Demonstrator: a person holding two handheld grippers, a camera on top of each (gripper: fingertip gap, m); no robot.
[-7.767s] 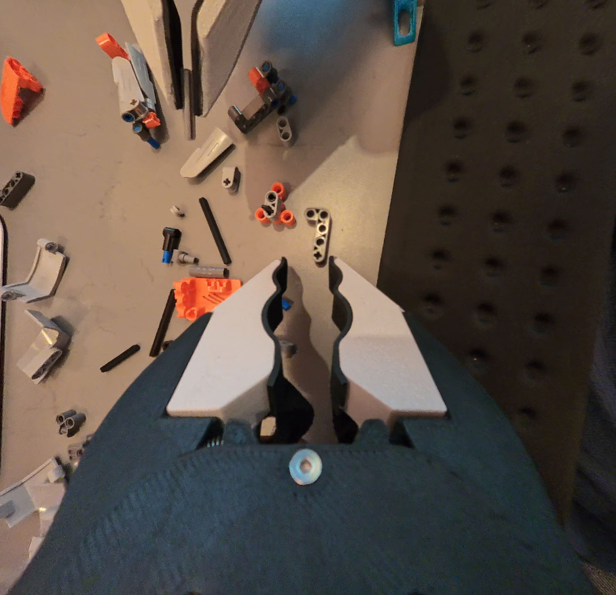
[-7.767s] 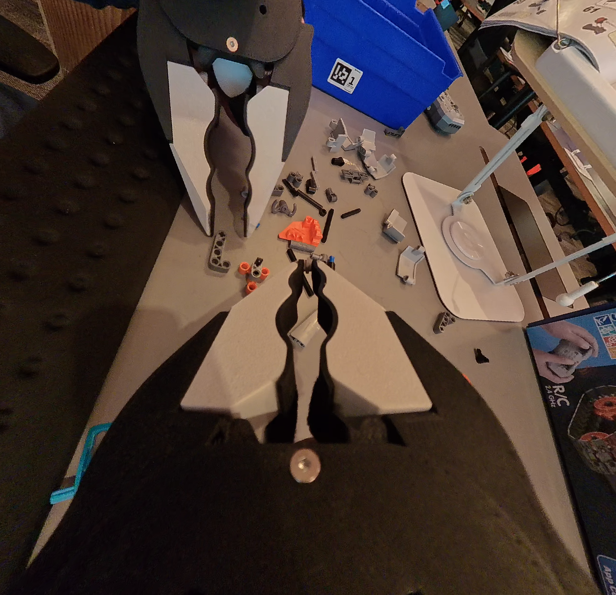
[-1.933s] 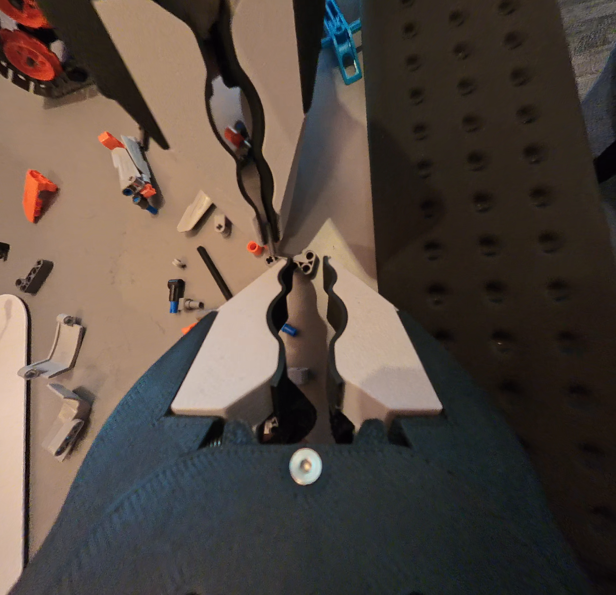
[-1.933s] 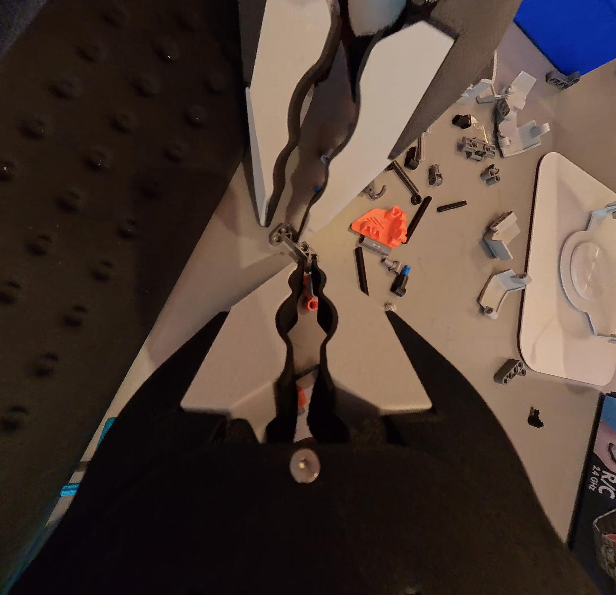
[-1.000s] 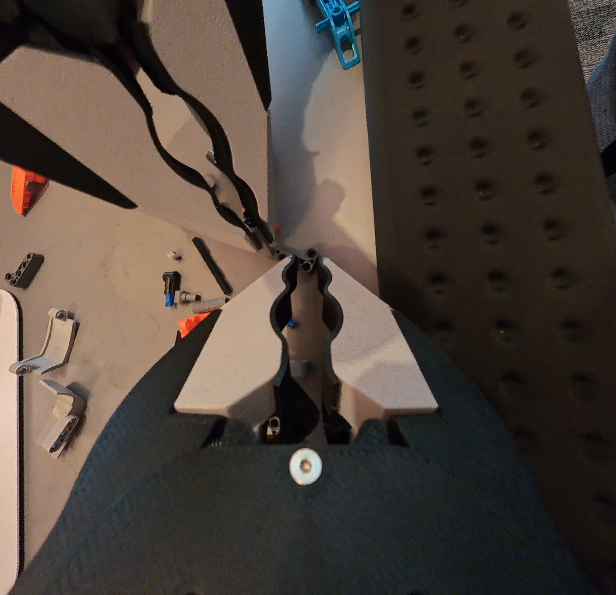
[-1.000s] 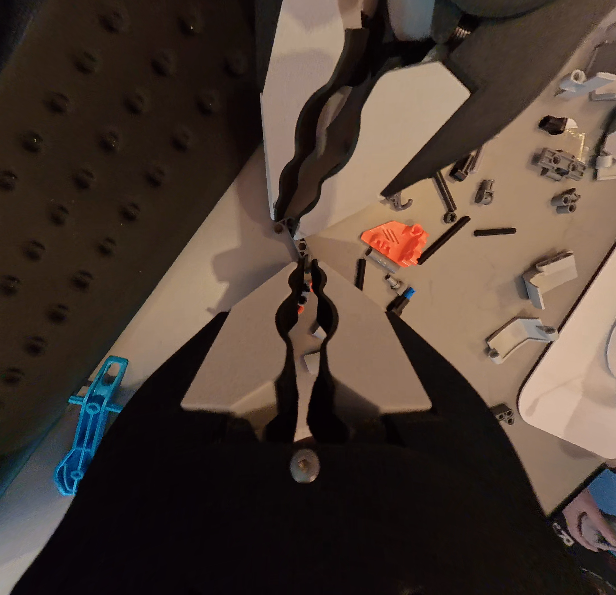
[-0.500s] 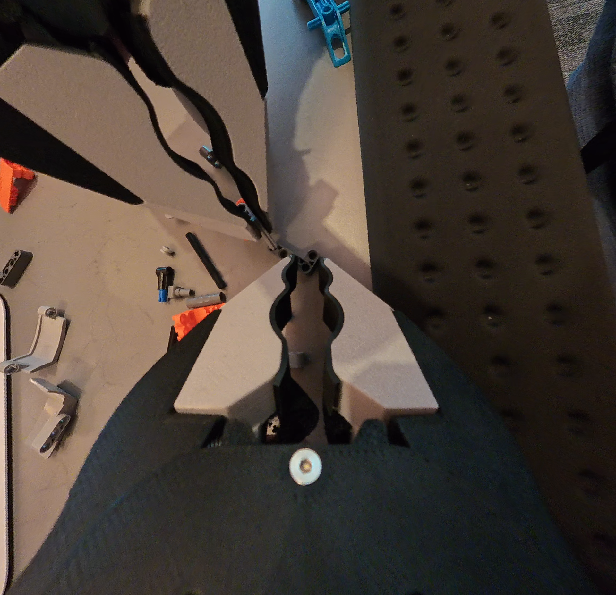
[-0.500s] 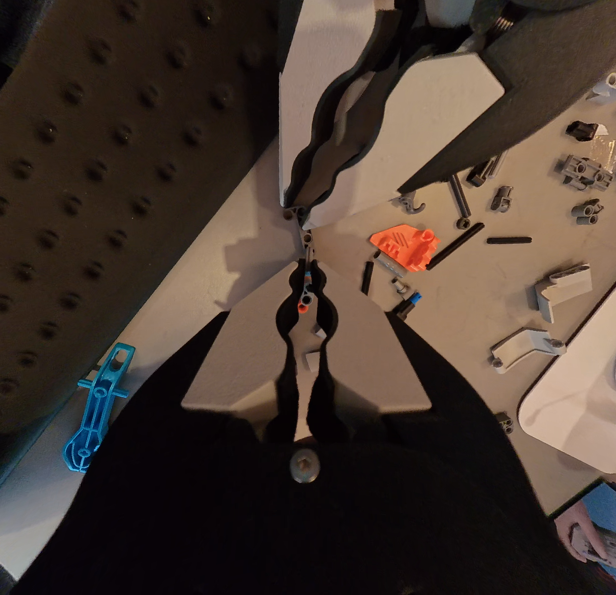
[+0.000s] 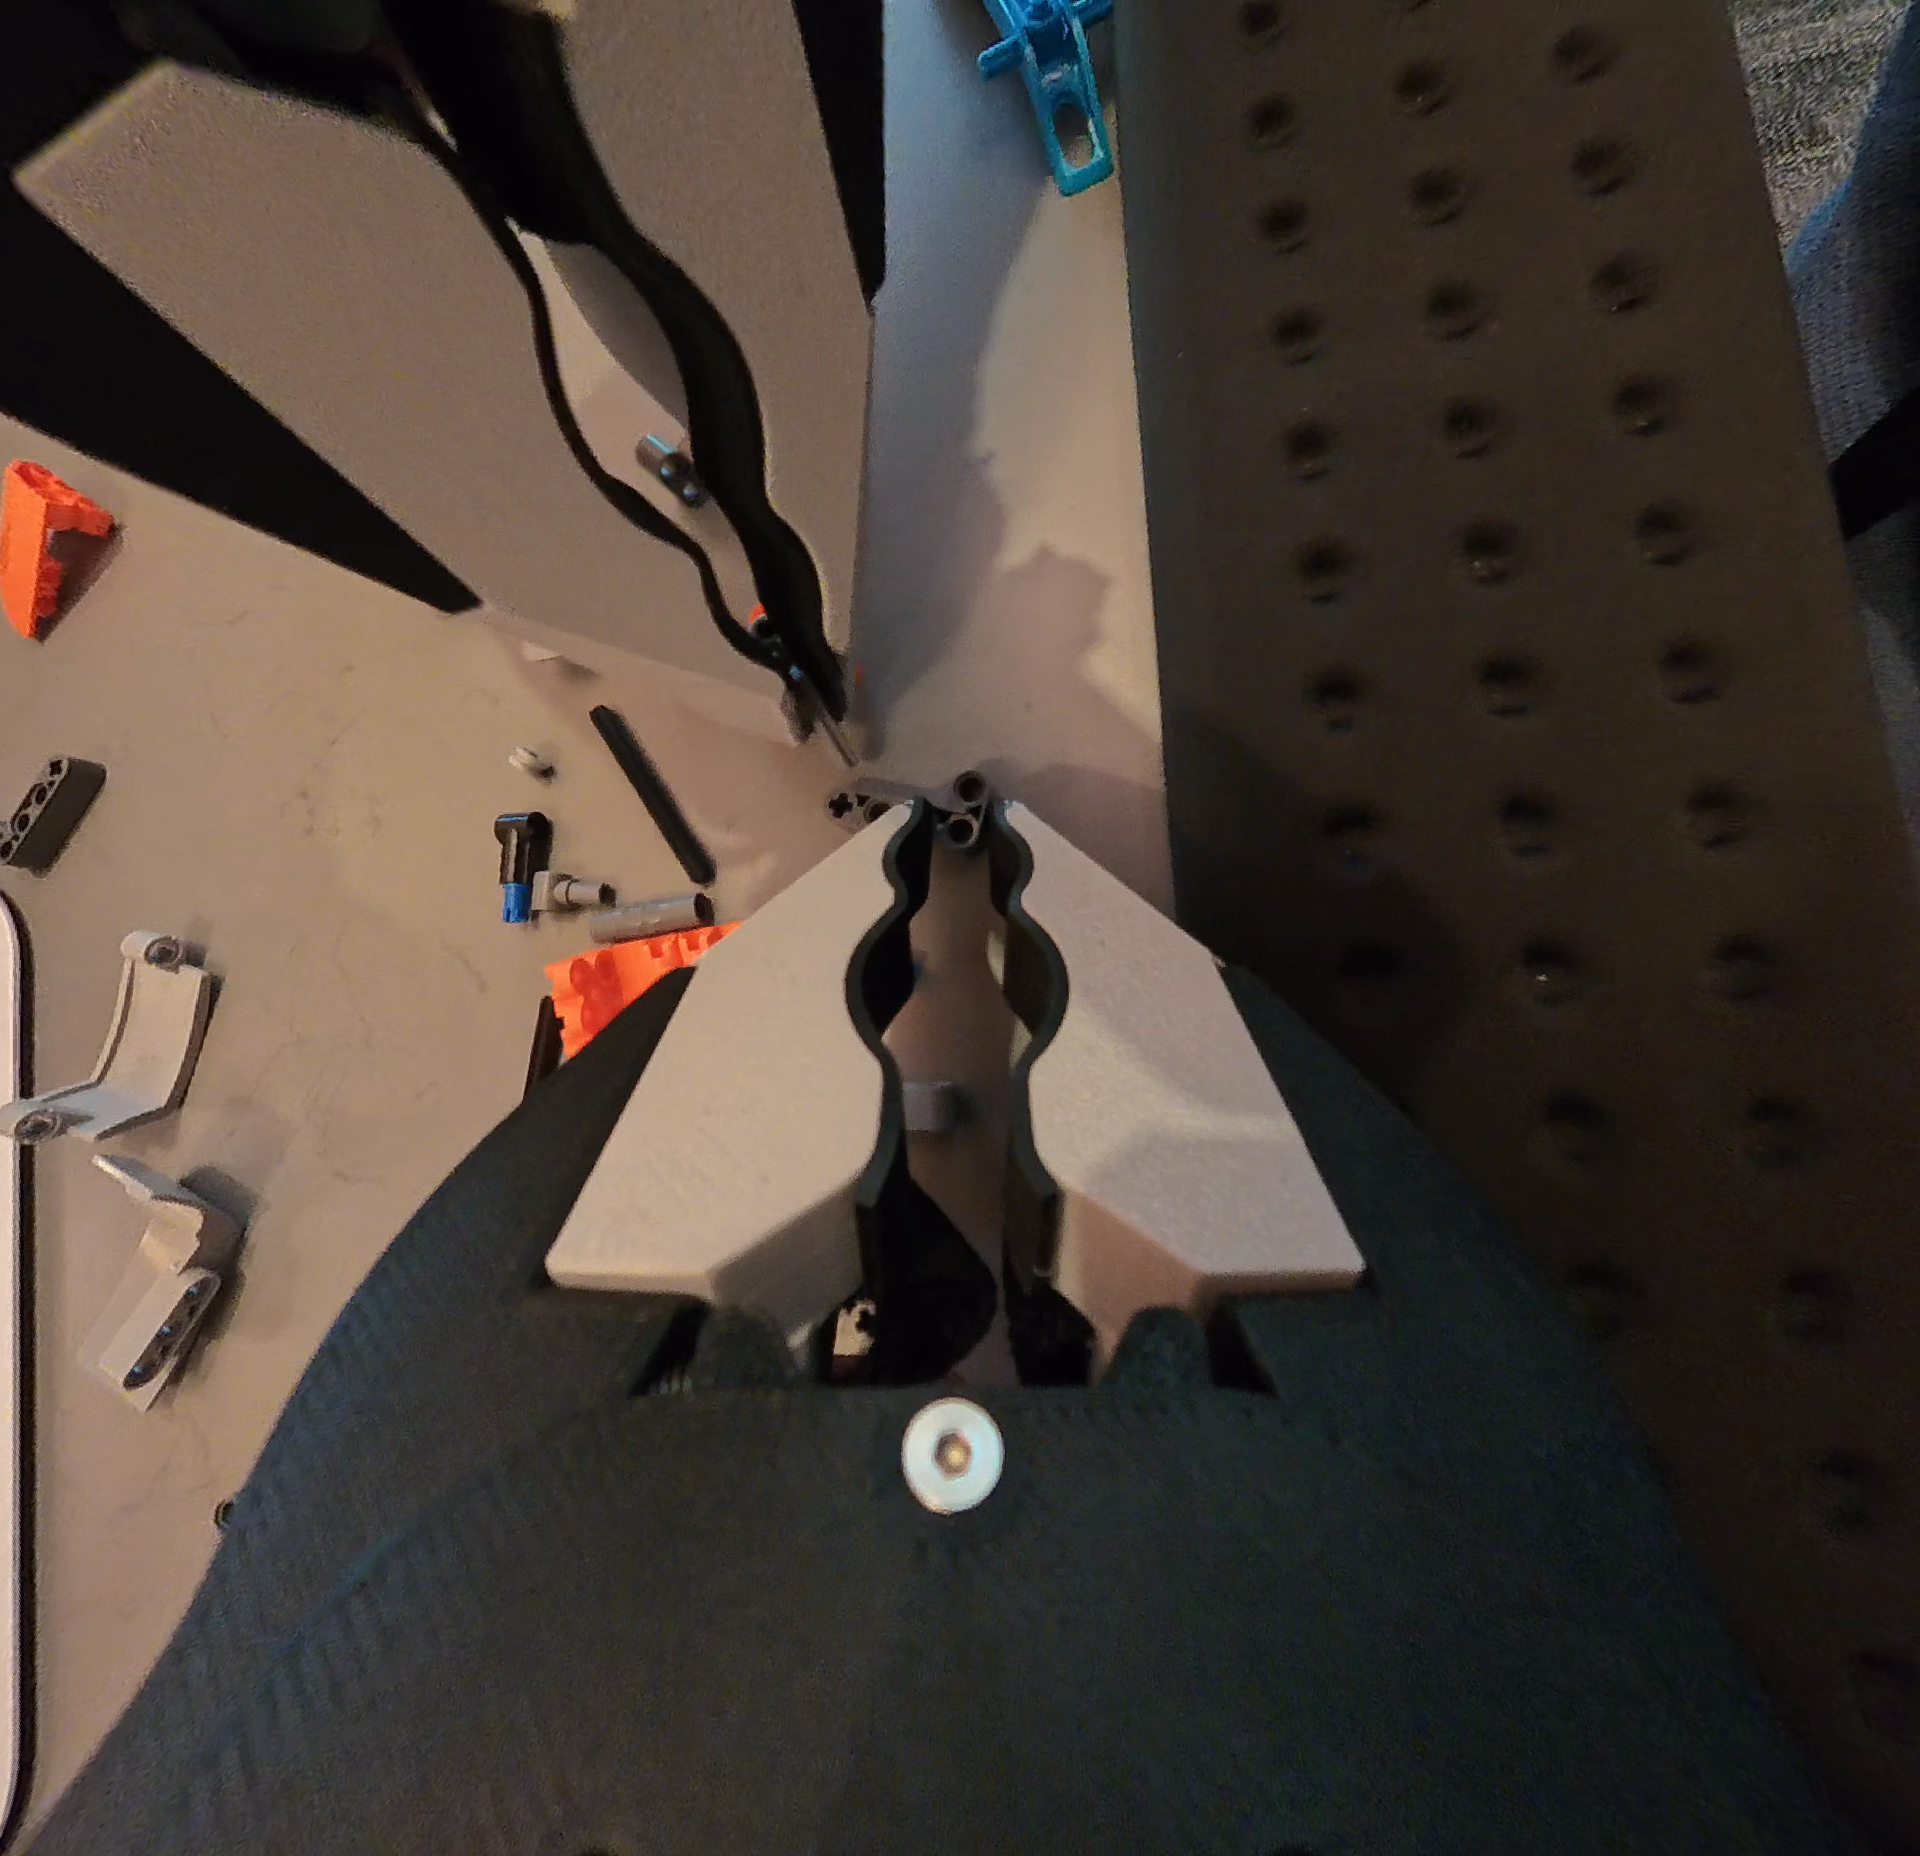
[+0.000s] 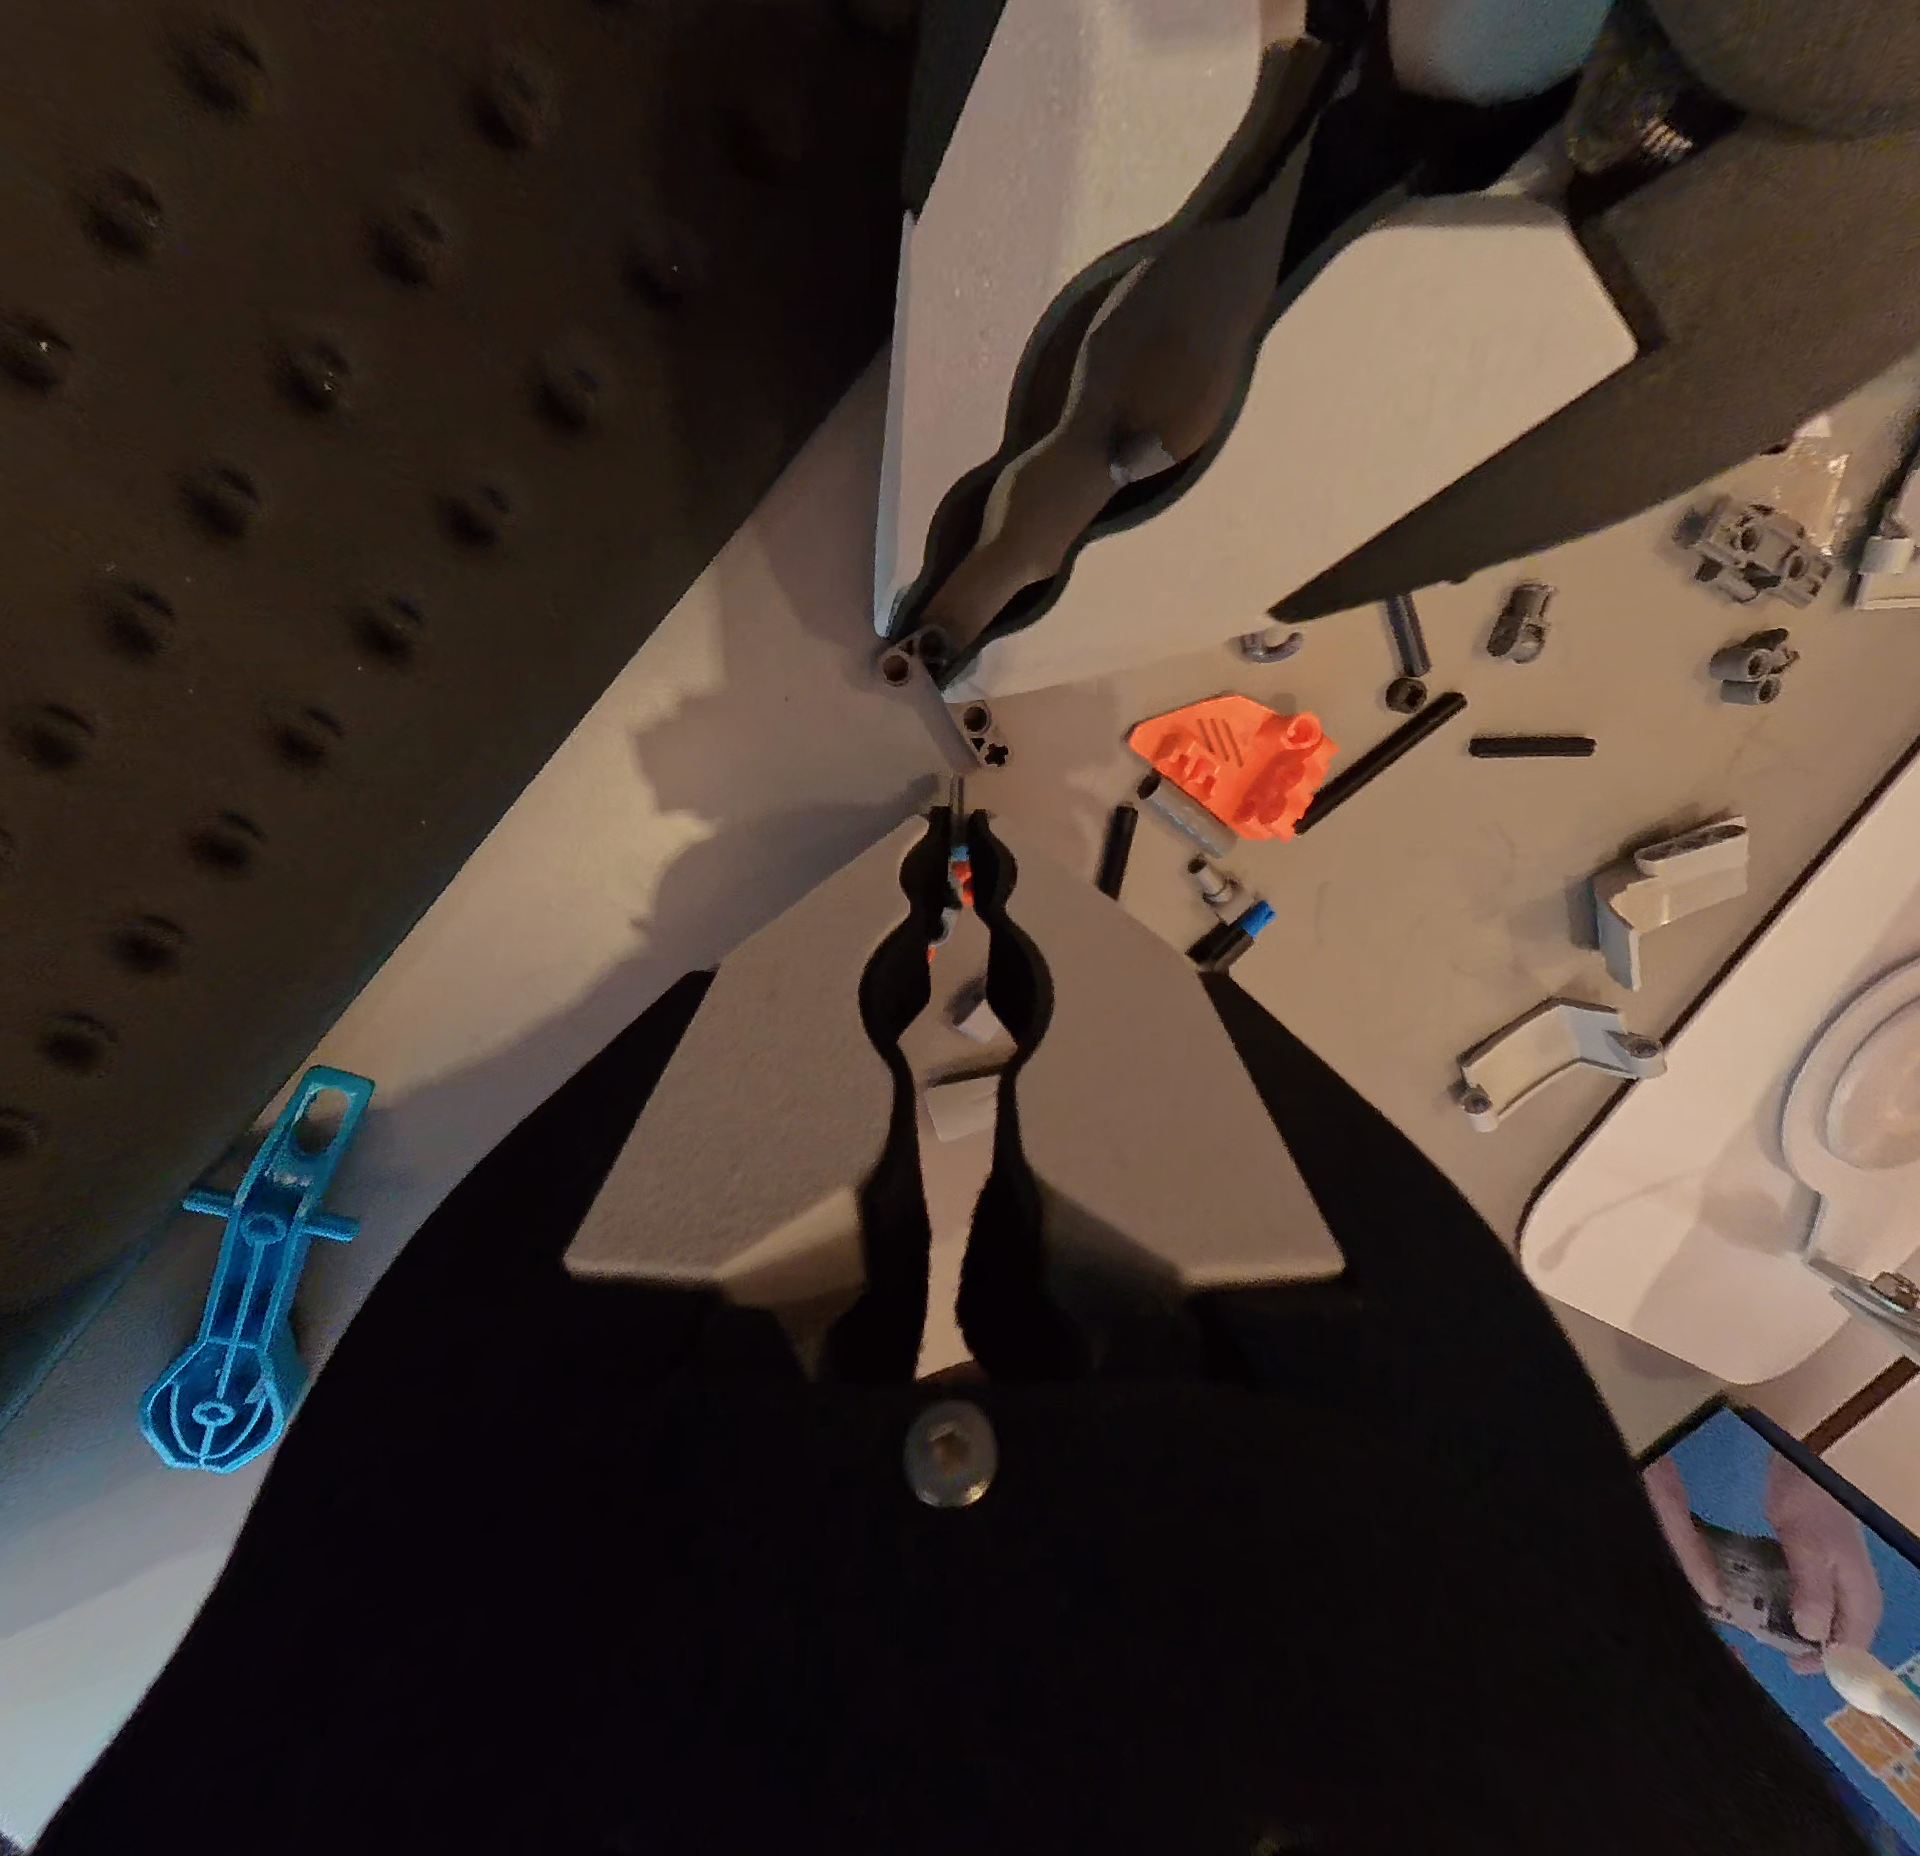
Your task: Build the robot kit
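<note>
**Both grippers clamped on small parts, tips nearly meeting**

Left gripper (image 9: 961, 819): jaws closed on a grey L-shaped beam (image 9: 961, 804), pinched at the very tips. The beam's other arm, with a cross hole, is seen sticking out sideways from the tips in the right wrist view (image 10: 977, 736).

Right gripper (image 10: 958, 840): jaws closed on a small assembly with orange and blue parts (image 10: 956, 887); a thin pin end protrudes past the tips toward the beam. Contact between pin and beam cannot be told; they are just beside each other.

Around the tools, on the grey table (image 9: 312, 788):
- A black dimpled mat (image 9: 1507, 559) is seen to the right of the left gripper.
- A blue lever tool (image 10: 249, 1276) lies at the mat edge, left of the right gripper.
- An orange panel piece (image 10: 1231, 762) and a black axle (image 10: 1377, 757) lie right of the right gripper's tips.
- Grey curved panels (image 9: 135, 1037) lie well left of the left gripper.
- A white tray (image 10: 1683, 1235) is seen at far right.
</note>
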